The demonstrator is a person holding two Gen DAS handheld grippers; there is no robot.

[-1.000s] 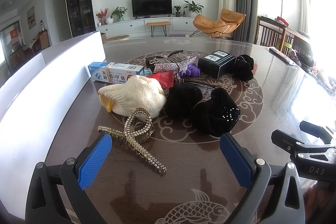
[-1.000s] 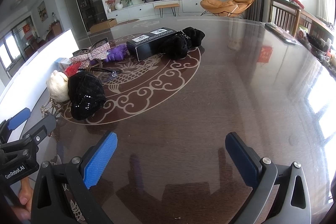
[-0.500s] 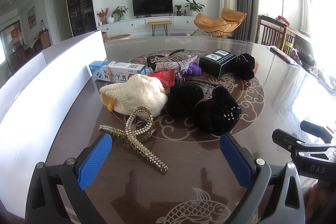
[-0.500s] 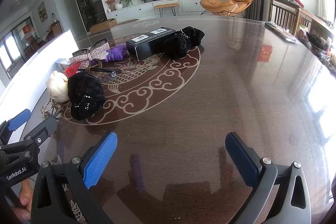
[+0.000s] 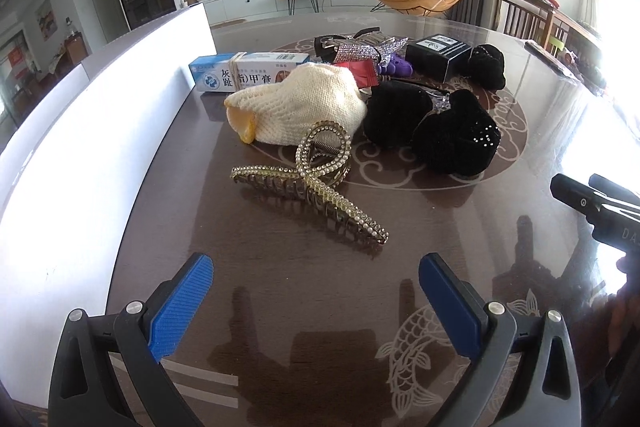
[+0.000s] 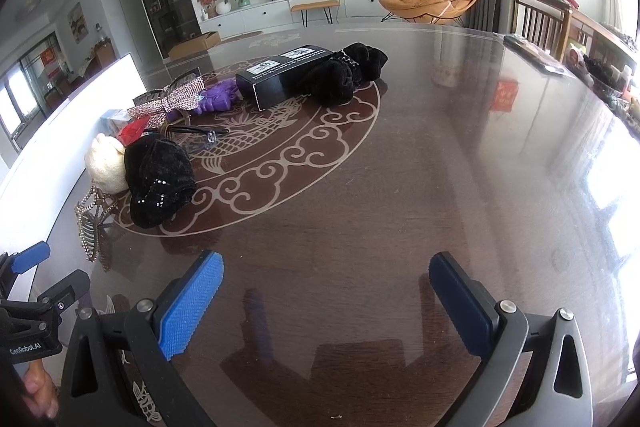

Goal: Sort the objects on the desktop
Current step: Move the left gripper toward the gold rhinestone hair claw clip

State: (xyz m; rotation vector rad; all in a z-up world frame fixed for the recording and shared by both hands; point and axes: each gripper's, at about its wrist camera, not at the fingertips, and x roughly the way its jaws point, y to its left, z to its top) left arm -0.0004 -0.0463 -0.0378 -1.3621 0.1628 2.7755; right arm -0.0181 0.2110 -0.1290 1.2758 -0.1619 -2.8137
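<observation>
Here, nothing is sorted yet. The left gripper (image 5: 316, 291) hangs with its jaws spread wide and empty, aimed at a jewelled hair claw (image 5: 310, 173) lying just ahead on the dark table (image 5: 280, 307), likely the first pick; it would need to drop lower and close across the clip's body. The right gripper (image 6: 326, 297) is likewise wide and empty over bare tabletop. Only the left view shows the white bin wall (image 5: 80, 147) fully; the right view shows the black box (image 6: 280, 75) clearly.

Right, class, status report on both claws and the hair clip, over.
Left claw open, empty, lined up short of the gold hair clip. Right claw open over bare table. Nothing between.
</observation>
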